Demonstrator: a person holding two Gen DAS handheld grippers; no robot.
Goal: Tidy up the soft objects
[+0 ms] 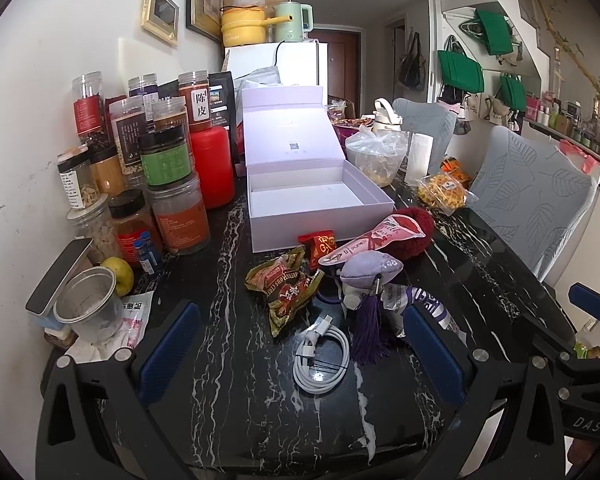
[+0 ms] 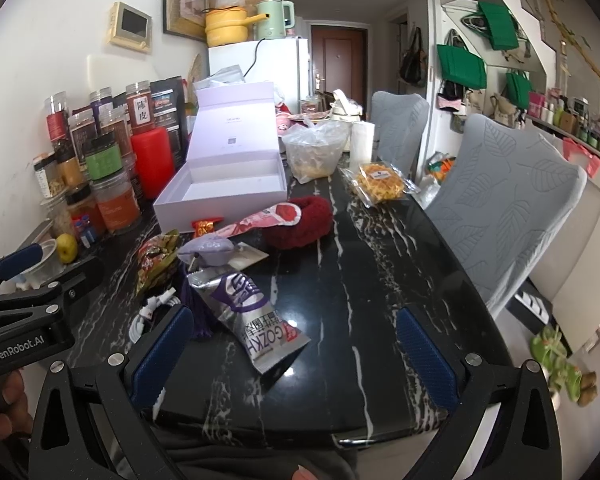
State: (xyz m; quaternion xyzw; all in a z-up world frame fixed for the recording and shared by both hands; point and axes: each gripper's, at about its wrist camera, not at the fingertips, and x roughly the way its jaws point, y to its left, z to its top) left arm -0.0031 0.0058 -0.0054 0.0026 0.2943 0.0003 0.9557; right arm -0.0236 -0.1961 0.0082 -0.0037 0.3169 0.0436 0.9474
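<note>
An open, empty white box [image 1: 312, 196] [image 2: 224, 188] stands on the black marble table [image 1: 228, 400] [image 2: 360, 280]. In front of it lie a dark red fluffy scrunchie [image 1: 418, 236] [image 2: 304, 222], a pink pouch [image 1: 374, 238] [image 2: 264, 218], a lavender sachet with a purple tassel [image 1: 370, 270] [image 2: 208, 250], a small red packet [image 1: 320, 244] [image 2: 206, 226], a crumpled snack bag [image 1: 288, 288] [image 2: 156, 262], a silver-purple pouch [image 1: 420, 304] [image 2: 256, 320] and a coiled white cable [image 1: 324, 354] [image 2: 148, 312]. My left gripper [image 1: 300, 356] is open and empty near the cable. My right gripper [image 2: 292, 352] is open and empty by the silver pouch.
Several jars and a red canister [image 1: 212, 164] crowd the table's left side by the wall. A metal cup [image 1: 86, 304] and a lemon [image 1: 118, 274] sit at front left. A bagged bowl [image 1: 374, 154], paper roll [image 1: 418, 156] and wrapped waffles [image 2: 380, 182] lie behind. Grey chairs [image 2: 508, 216] line the right.
</note>
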